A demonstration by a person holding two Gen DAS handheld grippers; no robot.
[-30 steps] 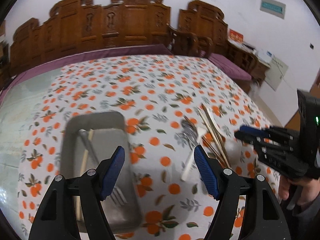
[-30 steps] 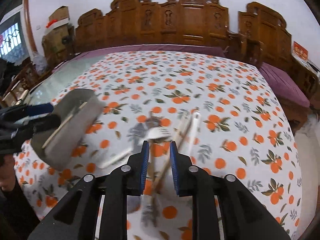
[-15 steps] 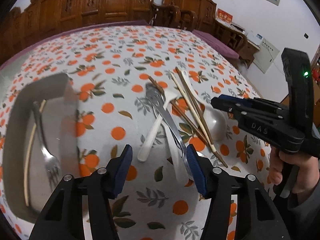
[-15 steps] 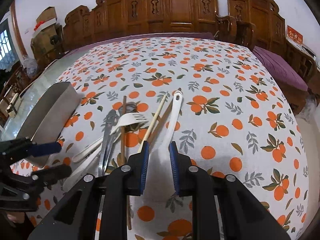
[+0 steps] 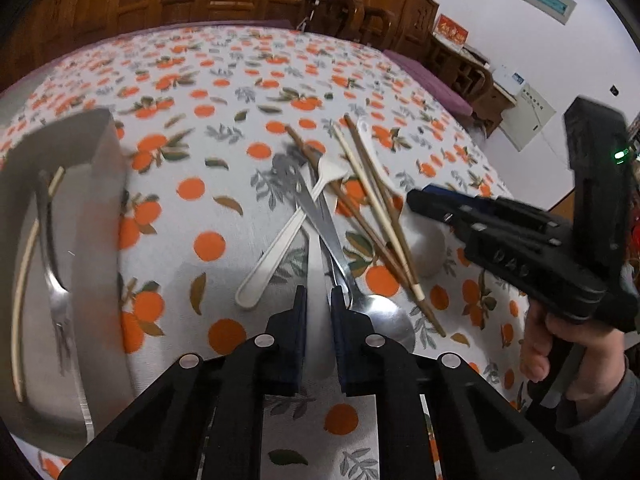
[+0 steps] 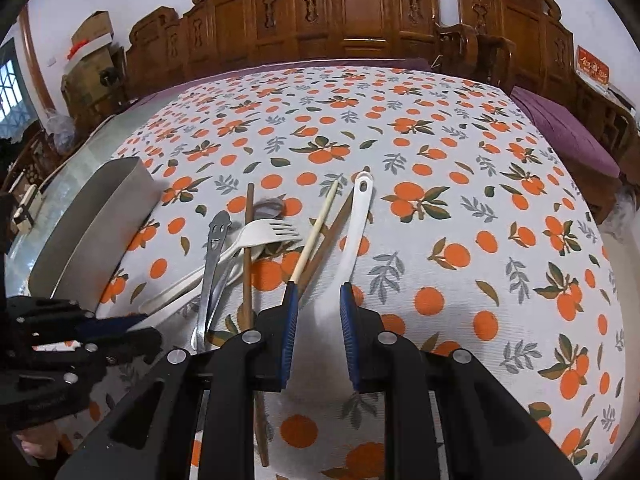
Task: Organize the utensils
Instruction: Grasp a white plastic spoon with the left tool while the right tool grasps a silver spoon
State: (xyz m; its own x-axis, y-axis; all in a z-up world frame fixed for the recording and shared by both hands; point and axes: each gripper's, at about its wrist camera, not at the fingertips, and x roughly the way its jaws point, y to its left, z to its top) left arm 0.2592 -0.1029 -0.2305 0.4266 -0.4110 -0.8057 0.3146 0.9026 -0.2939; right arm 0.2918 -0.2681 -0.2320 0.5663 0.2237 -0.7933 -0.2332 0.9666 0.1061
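Note:
On the orange-print cloth lies a pile of utensils: a white fork [image 5: 280,248], a metal spoon [image 5: 380,316], several chopsticks [image 5: 372,208] and a long white spoon [image 6: 352,232]. My left gripper [image 5: 318,300] points down into the pile. Its jaws are closing and the pads flank a white utensil handle [image 5: 318,264] that fills the gap. My right gripper [image 6: 318,300] stands narrowly open over the white spoon's bowl, which shows between its jaws. At the left a metal tray [image 5: 96,240] holds a metal fork [image 5: 54,264] and one chopstick [image 5: 24,272].
A hand [image 5: 560,340] holds the right gripper [image 5: 420,198] at the table's right side. A metal handle with a smiley face [image 6: 214,240] lies in the pile. Carved wooden chairs [image 6: 360,12] line the far edge. Bare cloth stretches behind the pile.
My left gripper came down and right from over the tray to the pile, and its jaws went from wide to narrow around the white handle. My right gripper sank over the white spoon, its gap unchanged.

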